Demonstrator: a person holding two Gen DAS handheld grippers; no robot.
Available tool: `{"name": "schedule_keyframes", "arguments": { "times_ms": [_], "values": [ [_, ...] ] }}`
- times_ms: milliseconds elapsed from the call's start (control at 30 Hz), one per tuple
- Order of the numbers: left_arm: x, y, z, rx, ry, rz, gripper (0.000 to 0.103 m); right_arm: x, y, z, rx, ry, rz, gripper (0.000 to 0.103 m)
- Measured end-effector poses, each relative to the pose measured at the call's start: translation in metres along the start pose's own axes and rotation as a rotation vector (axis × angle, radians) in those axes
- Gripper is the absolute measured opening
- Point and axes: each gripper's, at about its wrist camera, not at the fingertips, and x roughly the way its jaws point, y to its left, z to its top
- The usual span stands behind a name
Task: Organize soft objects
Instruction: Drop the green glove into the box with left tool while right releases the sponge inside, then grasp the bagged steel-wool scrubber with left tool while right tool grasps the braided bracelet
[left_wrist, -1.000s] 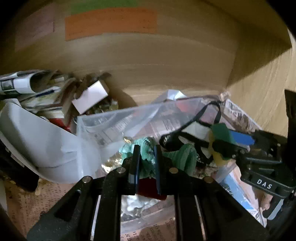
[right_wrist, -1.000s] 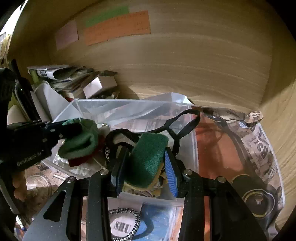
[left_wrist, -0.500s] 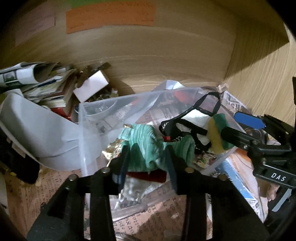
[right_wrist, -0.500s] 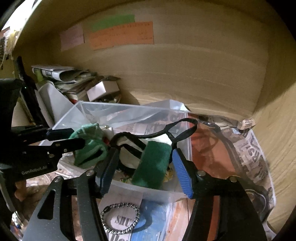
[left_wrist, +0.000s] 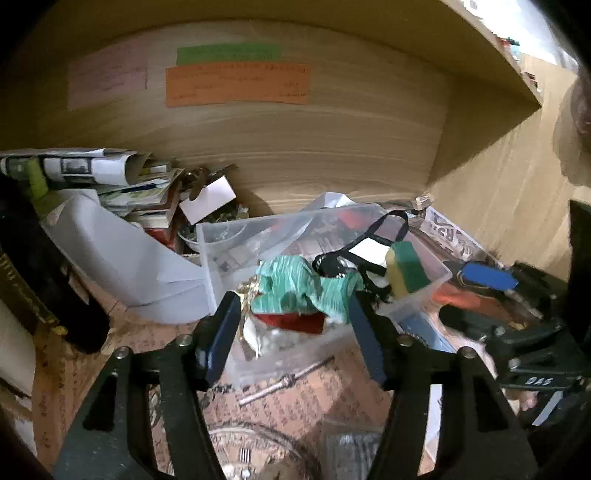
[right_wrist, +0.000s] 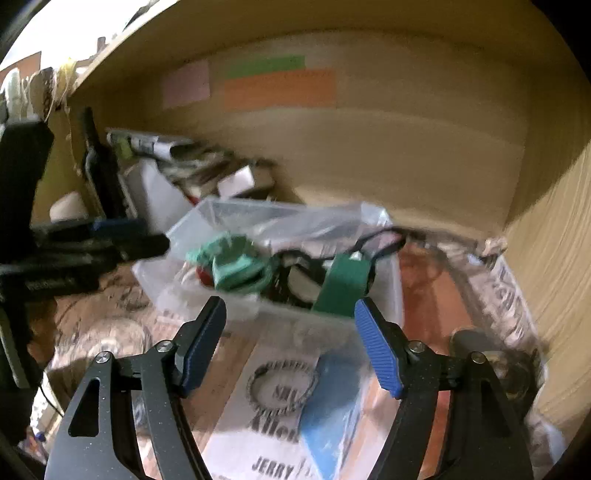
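My left gripper (left_wrist: 295, 328) gapes wide, empty, just short of the bin (left_wrist: 417, 299). Right gripper (right_wrist: 290, 341) is spread too, holding nothing. Green cloth (left_wrist: 295, 288) and sponge (right_wrist: 343, 286) sit inside the bin.

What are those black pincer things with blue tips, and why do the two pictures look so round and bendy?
They are grabbing tools that a person holds, one in each hand. Each carries a wide, bendy-looking camera looking along its fingers, so one picture comes from the left tool and one from the right tool. Both are open and hold nothing. Ahead, on a wooden shelf, sits a clear plastic box. Inside lie a green knitted cloth, a green-and-yellow sponge and a black strap.
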Motion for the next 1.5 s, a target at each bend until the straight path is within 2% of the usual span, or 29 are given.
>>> {"name": "schedule_keyframes", "arguments": {
  "times_ms": [167, 300, 600, 667, 700, 833, 1000, 1033, 1067, 1400, 1500],
  "values": [
    [-0.005, 0.001, -0.014, 0.009, 0.031, -0.01, 0.063, 0.015, 0.0, -0.024, 0.021, 0.081, 0.042, 0.07],
    [-0.003, 0.003, -0.028, 0.003, 0.072, -0.018, 0.063, 0.03, -0.001, -0.038, 0.03, 0.154, 0.042, 0.07],
    [0.007, 0.001, -0.057, -0.004, 0.157, -0.032, 0.068, 0.06, 0.001, -0.047, -0.005, 0.271, 0.025, 0.07],
    [0.007, -0.002, -0.061, -0.004, 0.166, -0.034, 0.071, 0.062, 0.002, -0.047, -0.013, 0.268, 0.019, 0.07],
    [0.006, -0.004, -0.063, -0.003, 0.169, -0.035, 0.075, 0.061, 0.003, -0.047, -0.016, 0.267, 0.017, 0.068],
    [0.001, -0.013, -0.067, 0.018, 0.164, -0.043, 0.087, 0.058, 0.004, -0.048, -0.02, 0.252, 0.01, 0.049],
    [0.001, -0.028, -0.074, 0.042, 0.168, -0.077, 0.091, 0.05, 0.0, -0.052, -0.015, 0.238, 0.003, 0.025],
    [0.0, -0.03, -0.076, 0.045, 0.17, -0.079, 0.091, 0.048, -0.003, -0.054, -0.013, 0.236, 0.003, 0.015],
    [0.001, -0.032, -0.079, 0.046, 0.174, -0.084, 0.092, 0.046, -0.004, -0.055, -0.009, 0.235, 0.0, 0.011],
    [0.016, -0.042, -0.108, 0.039, 0.254, -0.109, 0.091, 0.025, -0.006, -0.06, 0.018, 0.19, 0.021, 0.011],
    [0.019, -0.042, -0.115, 0.039, 0.257, -0.1, 0.079, 0.017, -0.006, -0.061, 0.014, 0.187, 0.028, 0.011]
  ]
}}
